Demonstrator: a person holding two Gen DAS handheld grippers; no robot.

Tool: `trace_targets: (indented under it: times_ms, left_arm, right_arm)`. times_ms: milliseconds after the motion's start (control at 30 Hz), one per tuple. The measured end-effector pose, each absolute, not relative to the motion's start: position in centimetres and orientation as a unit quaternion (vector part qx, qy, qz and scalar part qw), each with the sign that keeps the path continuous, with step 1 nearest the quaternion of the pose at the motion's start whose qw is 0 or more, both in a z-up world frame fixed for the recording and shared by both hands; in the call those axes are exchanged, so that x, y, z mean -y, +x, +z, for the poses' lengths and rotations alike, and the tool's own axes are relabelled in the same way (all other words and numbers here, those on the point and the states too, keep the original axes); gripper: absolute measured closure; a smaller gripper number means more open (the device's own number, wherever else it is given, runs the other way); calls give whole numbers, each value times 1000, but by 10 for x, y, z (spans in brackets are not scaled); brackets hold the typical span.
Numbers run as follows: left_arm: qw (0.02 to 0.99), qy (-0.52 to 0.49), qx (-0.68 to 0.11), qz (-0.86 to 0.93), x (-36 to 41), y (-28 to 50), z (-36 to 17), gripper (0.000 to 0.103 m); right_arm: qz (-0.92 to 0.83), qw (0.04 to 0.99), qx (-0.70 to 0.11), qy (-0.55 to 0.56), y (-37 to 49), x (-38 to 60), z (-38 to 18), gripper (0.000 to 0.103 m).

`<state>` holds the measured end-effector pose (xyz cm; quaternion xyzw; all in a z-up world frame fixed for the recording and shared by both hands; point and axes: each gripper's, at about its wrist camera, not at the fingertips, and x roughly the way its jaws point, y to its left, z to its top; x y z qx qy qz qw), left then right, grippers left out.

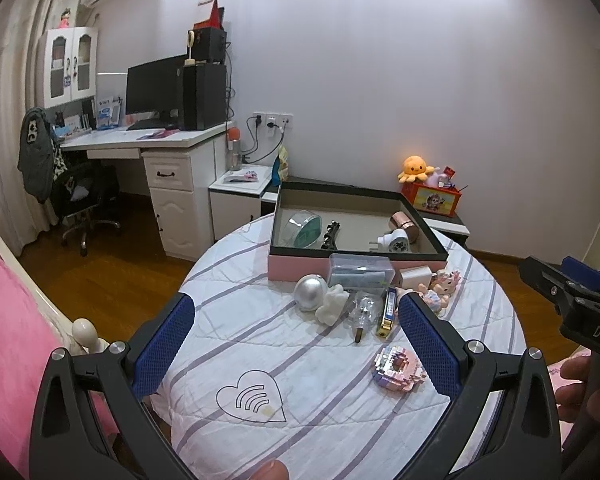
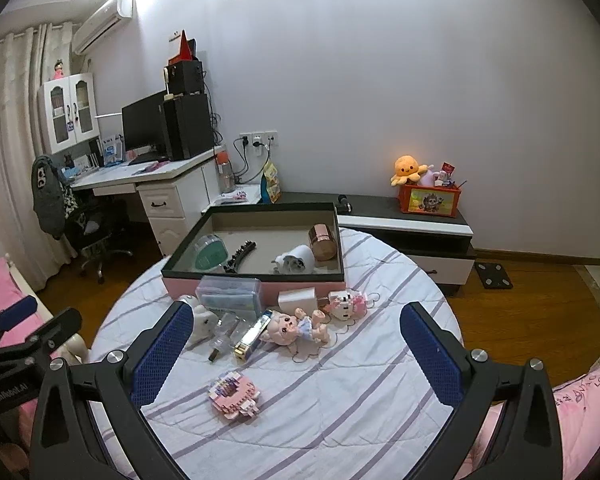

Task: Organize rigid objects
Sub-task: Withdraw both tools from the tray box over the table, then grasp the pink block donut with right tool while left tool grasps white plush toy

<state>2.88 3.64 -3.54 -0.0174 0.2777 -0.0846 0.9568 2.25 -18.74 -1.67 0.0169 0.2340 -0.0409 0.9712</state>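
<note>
A pink box with a dark rim (image 1: 420,254) (image 2: 252,276) stands at the far side of the round quilt-covered table (image 1: 260,332) (image 2: 380,360). It holds a teal round case (image 2: 210,256), a black clip (image 2: 240,256), a white plug (image 2: 296,262) and a rose-gold cylinder (image 2: 322,242). In front of it lie a clear plastic case (image 1: 360,270) (image 2: 228,292), a silver egg (image 1: 310,292), a white figure (image 1: 332,304), a clear bulb (image 2: 224,336), a harmonica (image 2: 254,334), a white cube (image 2: 296,300), a doll (image 2: 296,326) and a pink brick model (image 1: 396,366) (image 2: 234,394). My left gripper (image 1: 298,340) (image 2: 40,316) and right gripper (image 2: 296,348) (image 1: 552,276) hover open and empty short of the pile.
A pink bed (image 1: 12,340) lies to the left and more pink bedding (image 2: 580,400) to the right. Behind the table stand a white desk with a monitor (image 1: 152,88), an office chair (image 1: 84,200) and a low cabinet (image 2: 412,216) with an orange toy box (image 2: 430,200).
</note>
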Motion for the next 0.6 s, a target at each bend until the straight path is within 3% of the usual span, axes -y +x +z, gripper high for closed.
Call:
trace_targets:
  times_ms: [600]
  left_arm:
    - [936,-12,-345,-62,-40,61,-88,0]
  right_arm:
    - [49,918,-394,-18,85,166,-127,0]
